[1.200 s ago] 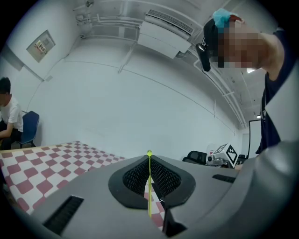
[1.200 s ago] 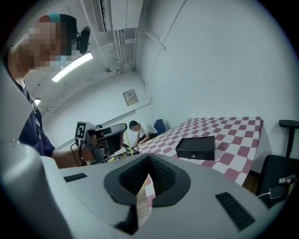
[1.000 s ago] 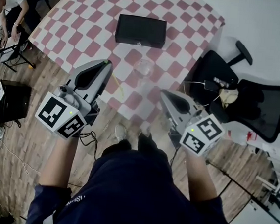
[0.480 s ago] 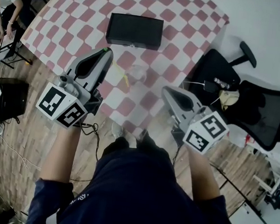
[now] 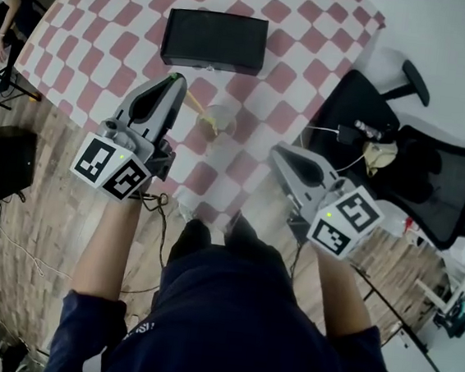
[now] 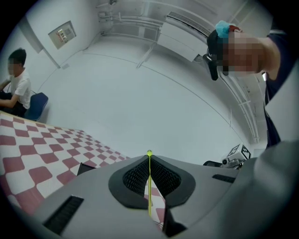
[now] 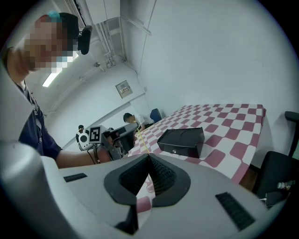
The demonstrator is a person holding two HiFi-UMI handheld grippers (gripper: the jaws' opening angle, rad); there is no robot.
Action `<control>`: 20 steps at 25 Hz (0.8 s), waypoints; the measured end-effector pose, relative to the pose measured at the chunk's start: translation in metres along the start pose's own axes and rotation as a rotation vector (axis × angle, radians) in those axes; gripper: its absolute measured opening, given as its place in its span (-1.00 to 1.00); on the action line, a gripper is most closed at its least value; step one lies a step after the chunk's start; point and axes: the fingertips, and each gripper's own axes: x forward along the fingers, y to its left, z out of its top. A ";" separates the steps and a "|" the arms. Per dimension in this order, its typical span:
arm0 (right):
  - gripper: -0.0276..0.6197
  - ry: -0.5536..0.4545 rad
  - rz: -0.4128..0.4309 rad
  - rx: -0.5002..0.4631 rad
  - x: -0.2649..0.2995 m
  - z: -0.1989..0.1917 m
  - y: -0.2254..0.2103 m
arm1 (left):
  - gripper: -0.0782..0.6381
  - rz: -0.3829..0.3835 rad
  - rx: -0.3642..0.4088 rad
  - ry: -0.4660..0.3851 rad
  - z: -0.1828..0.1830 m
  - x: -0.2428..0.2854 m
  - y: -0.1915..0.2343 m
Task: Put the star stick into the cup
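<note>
While left tongs (image 5: 175, 78) clench thin yellow stick (image 6: 149, 186), clear round cup (image 5: 221, 120), right tongs (image 5: 277, 150) clenched empty.

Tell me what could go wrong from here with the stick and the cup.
The clear cup stands unsteadied, with the right gripper shut and away from it; a sideways push from the star stick might tip it. The left gripper pinches the thin stick near its end, so it might swivel or slip in the jaws.
</note>
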 end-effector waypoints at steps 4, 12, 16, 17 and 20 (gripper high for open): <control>-0.87 0.031 -0.006 0.011 0.004 -0.010 -0.006 | -0.69 0.036 -0.075 -0.031 -0.019 0.001 0.016; -0.87 0.070 -0.009 0.020 0.011 -0.024 -0.013 | -0.69 0.046 -0.152 -0.095 -0.041 0.001 0.026; -0.87 0.084 -0.011 0.022 0.015 -0.028 -0.014 | -0.69 0.046 -0.163 -0.113 -0.049 0.003 0.028; -0.87 0.086 -0.012 0.022 0.016 -0.029 -0.014 | -0.69 0.044 -0.162 -0.112 -0.052 0.002 0.027; -0.87 0.090 -0.014 0.023 0.016 -0.031 -0.014 | -0.69 0.046 -0.157 -0.105 -0.059 -0.001 0.029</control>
